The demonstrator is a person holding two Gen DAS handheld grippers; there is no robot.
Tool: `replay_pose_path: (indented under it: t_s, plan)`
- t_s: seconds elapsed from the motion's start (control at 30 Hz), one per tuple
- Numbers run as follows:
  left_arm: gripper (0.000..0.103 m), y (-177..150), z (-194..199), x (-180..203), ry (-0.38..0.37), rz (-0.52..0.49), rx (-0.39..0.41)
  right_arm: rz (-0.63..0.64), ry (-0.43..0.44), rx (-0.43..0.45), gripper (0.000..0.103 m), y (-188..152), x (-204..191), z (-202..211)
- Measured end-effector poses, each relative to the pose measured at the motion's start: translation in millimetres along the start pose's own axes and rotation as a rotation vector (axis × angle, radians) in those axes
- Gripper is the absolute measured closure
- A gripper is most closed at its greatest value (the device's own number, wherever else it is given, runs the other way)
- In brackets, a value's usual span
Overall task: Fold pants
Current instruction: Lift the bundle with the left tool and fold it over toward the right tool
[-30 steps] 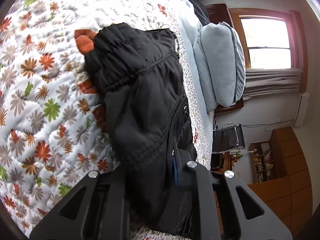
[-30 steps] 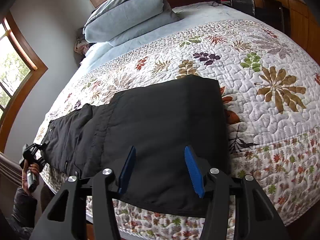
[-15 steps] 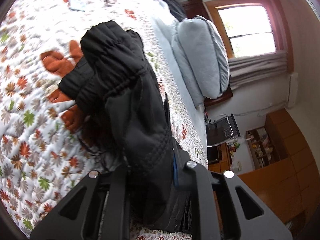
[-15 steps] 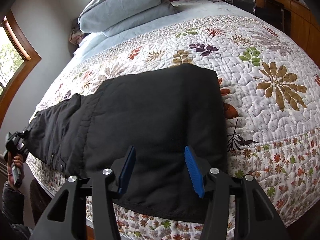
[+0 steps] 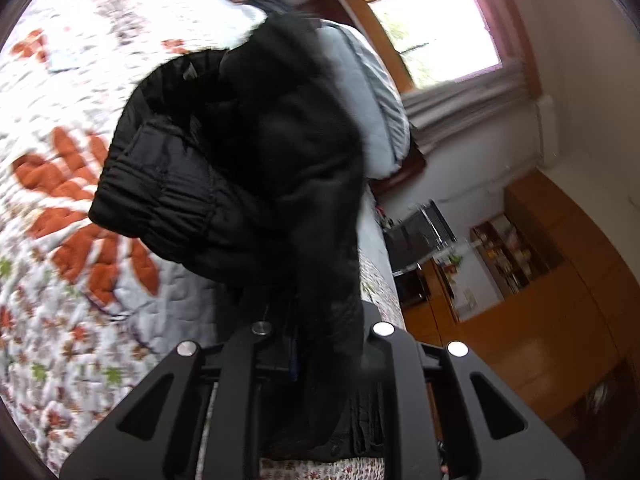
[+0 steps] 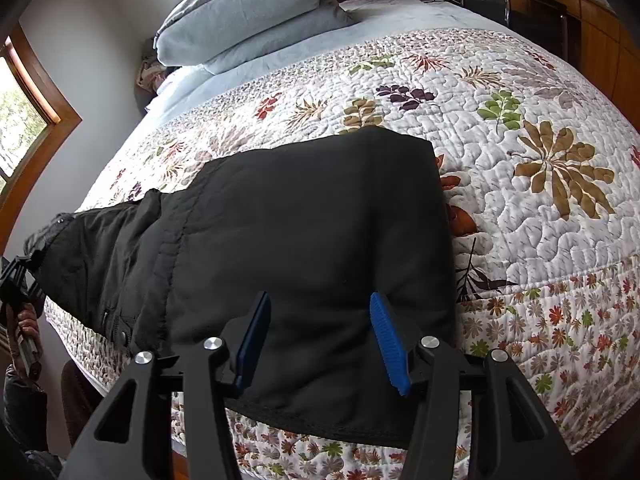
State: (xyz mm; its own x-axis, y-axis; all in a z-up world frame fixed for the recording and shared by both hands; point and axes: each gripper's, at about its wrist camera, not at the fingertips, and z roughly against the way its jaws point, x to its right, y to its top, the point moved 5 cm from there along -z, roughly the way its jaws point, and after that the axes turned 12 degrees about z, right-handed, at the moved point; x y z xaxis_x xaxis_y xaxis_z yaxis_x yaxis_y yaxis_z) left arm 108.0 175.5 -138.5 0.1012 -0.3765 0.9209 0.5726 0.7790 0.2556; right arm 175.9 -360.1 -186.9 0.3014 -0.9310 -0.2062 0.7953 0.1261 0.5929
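Observation:
The black pants (image 6: 304, 240) lie across the floral quilt (image 6: 540, 208) near the bed's front edge, one end folded flat. My right gripper (image 6: 316, 320) is open and empty, hovering just above the folded part. My left gripper (image 5: 316, 344) is shut on the waistband end of the pants (image 5: 248, 168) and holds it lifted off the quilt (image 5: 60, 280), the fabric bunched and hanging in front of the camera. The left gripper also shows at the far left of the right wrist view (image 6: 18, 280), held in a hand.
Blue-grey pillows (image 6: 248, 20) lie at the head of the bed. A wooden cabinet (image 5: 540, 300) and a black chair (image 5: 420, 232) stand beside the bed. Windows (image 5: 432, 28) are behind the pillows. The quilt's right half is bare.
My left gripper has lifted the waistband end higher and swung it over the pants, bunching the fabric. My right gripper has stayed open and moved slightly closer over the folded part.

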Motion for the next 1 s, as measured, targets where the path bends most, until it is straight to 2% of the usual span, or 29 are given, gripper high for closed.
replay_pose_path:
  t_s: [0.13, 0.33, 0.53, 0.7, 0.77, 0.9, 1.0]
  plan:
    - [0.088, -15, -16, 32, -0.034, -0.092, -0.053, -0.012, 0.011, 0.006, 0.05, 1, 2, 1]
    - [0.088, -35, -36, 61, -0.066, -0.174, -0.121, -0.022, 0.02, 0.013, 0.05, 0, 4, 3]
    - [0.087, -46, -57, 74, -0.075, -0.223, -0.17, -0.032, 0.017, 0.023, 0.05, -2, 7, 6]
    - [0.086, -65, -71, 80, -0.06, -0.29, -0.212, -0.056, 0.012, 0.063, 0.05, 3, 9, 18]
    - [0.085, -74, -82, 85, -0.056, -0.313, -0.237, -0.057, 0.039, 0.08, 0.05, 8, 5, 22]
    - [0.084, -92, -103, 87, -0.048, -0.354, -0.297, -0.066, 0.148, 0.119, 0.049, 22, -12, 29]
    - [0.083, -106, -122, 88, -0.032, -0.379, -0.345, -0.068, 0.21, 0.145, 0.043, 35, -24, 32]
